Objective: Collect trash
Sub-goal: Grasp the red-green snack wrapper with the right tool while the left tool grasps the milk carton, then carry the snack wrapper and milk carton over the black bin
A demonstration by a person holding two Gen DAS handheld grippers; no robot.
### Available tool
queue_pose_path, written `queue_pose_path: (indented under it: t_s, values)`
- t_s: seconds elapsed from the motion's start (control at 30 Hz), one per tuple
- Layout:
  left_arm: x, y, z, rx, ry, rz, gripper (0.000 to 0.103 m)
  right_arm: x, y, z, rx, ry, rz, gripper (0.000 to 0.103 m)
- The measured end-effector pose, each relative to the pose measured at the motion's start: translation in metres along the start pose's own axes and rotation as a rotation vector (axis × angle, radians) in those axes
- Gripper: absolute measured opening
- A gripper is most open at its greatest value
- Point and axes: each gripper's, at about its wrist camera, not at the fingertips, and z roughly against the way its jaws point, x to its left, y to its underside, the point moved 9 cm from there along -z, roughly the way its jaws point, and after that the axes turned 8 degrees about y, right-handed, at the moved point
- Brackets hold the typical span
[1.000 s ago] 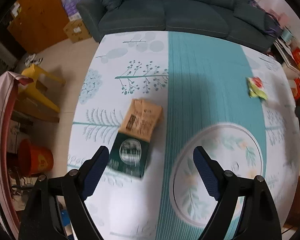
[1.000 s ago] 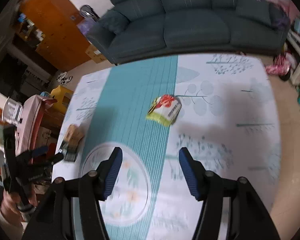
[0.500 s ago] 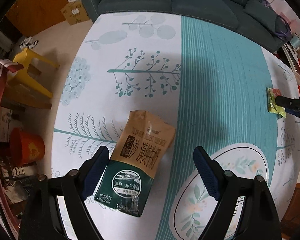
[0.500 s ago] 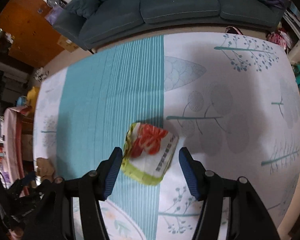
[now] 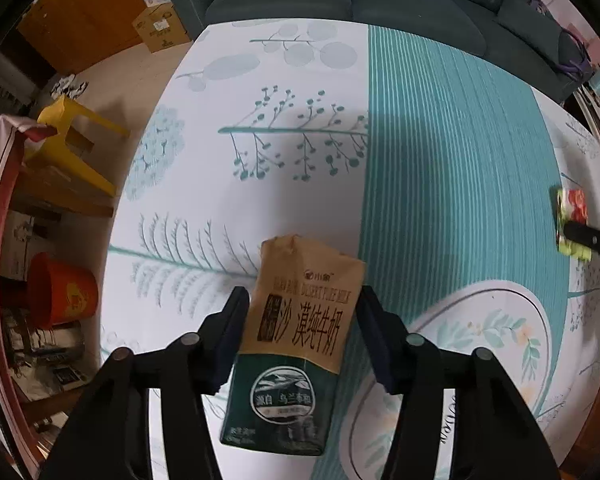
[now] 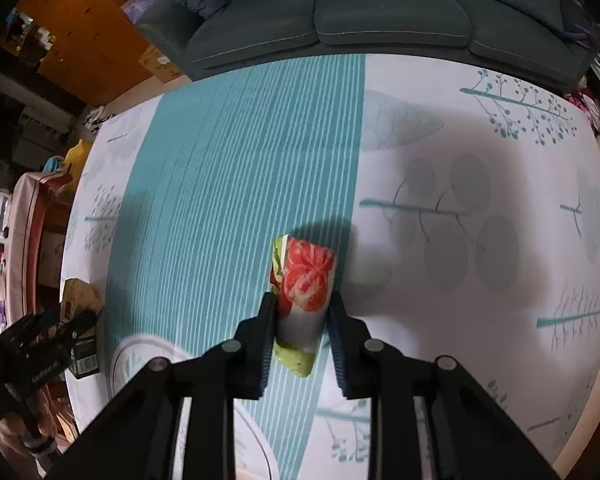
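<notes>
A flattened milk carton (image 5: 300,320), brown on top and dark green below, lies on the patterned floor mat (image 5: 300,160). My left gripper (image 5: 303,296) points straight down over it. Its jaws are closing, and both pads touch the carton's long sides. A crumpled snack wrapper (image 6: 306,276), red, white and yellow-green, sits between the pads of my right gripper (image 6: 302,300). Those jaws are closing too and squeeze the wrapper into a narrow fold. The wrapper (image 5: 572,204) also shows at the right edge of the left wrist view. The right wrist view shows the carton (image 6: 78,292) at far left.
A dark teal sofa (image 6: 380,12) runs along the mat's far edge. Left of the mat stand a yellow plastic stool (image 5: 76,148), an orange bucket (image 5: 64,296) and a cardboard box (image 5: 160,28). A person's hand (image 6: 16,440) holds the left gripper.
Both grippers came down onto the mat. The left jaws narrowed around the milk carton. The right jaws narrowed onto the snack wrapper and folded it.
</notes>
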Motion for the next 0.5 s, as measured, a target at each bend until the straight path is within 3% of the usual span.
queue_pose_path:
  t_s: [0.07,0.1,0.5]
  values:
    - [-0.003,0.008,0.003,-0.003,0.01,0.008,0.048,0.001,0.012,0.004,0.002,-0.018,0.002,0.023]
    - [-0.004,0.011,0.005,-0.008,0.013,0.008,0.041,0.002,0.016,0.006,0.004,-0.025,0.0,0.023]
    - [-0.015,0.092,0.062,-0.058,0.118,0.026,0.041,0.014,0.105,0.047,0.007,-0.131,-0.069,0.022]
